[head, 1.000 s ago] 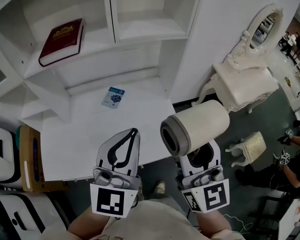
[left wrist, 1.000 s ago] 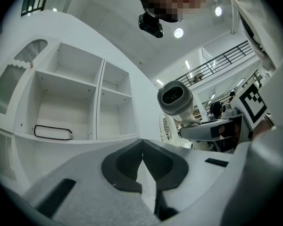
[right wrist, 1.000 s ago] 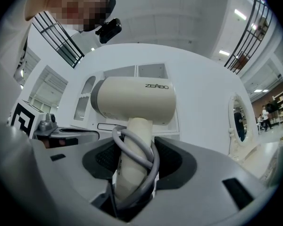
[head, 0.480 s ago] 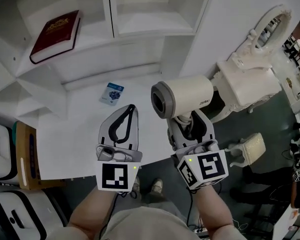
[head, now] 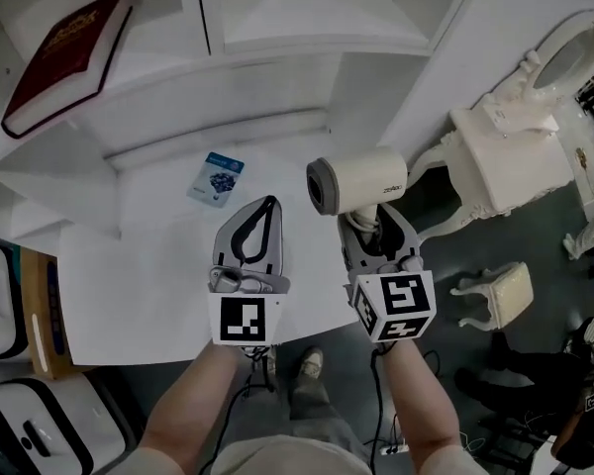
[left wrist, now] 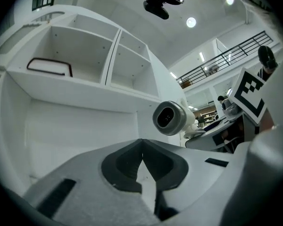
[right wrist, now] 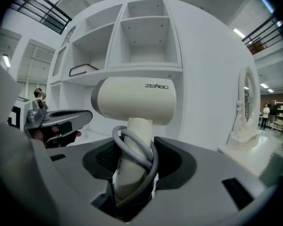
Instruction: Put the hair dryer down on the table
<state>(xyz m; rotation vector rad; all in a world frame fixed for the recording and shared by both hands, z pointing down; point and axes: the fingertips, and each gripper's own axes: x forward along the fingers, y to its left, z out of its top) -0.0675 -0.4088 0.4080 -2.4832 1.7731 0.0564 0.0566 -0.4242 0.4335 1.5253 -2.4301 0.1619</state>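
Two grippers sit low in the head view. My left gripper [head: 265,204] has its jaws pressed together at the tips with nothing in them, and it hangs over the white table [head: 129,285]. My right gripper [head: 378,228] pinches the handle of the hair dryer [head: 361,179], whose cream barrel lies level, grey mouth turned toward the left gripper. The dryer is in the air near the table's right-hand edge; how much of it is over the top I cannot tell. A small blue card [head: 216,178] lies on the table beyond the left gripper, and a dark red book [head: 64,52] lies on the shelf [head: 163,72] above.

In the left gripper view the jaw tips meet in front of the lens, empty. The dryer's mouth faces me from up and to the right, off the table.

In the right gripper view both jaws clamp the handle, with a loop of grey cord [right wrist: 144,152] caught in the grip alongside it. The barrel sits crosswise above the jaws.

The step in hand, I judge, is the lowering. I'd carry the dryer leftward first so it is fully over bare tabletop, short of the card, then tip it so barrel and handle meet the surface together. I'd part the jaws only once it rests, and slowly, since the trapped cord may tug the handle and a round barrel may roll toward the edge.
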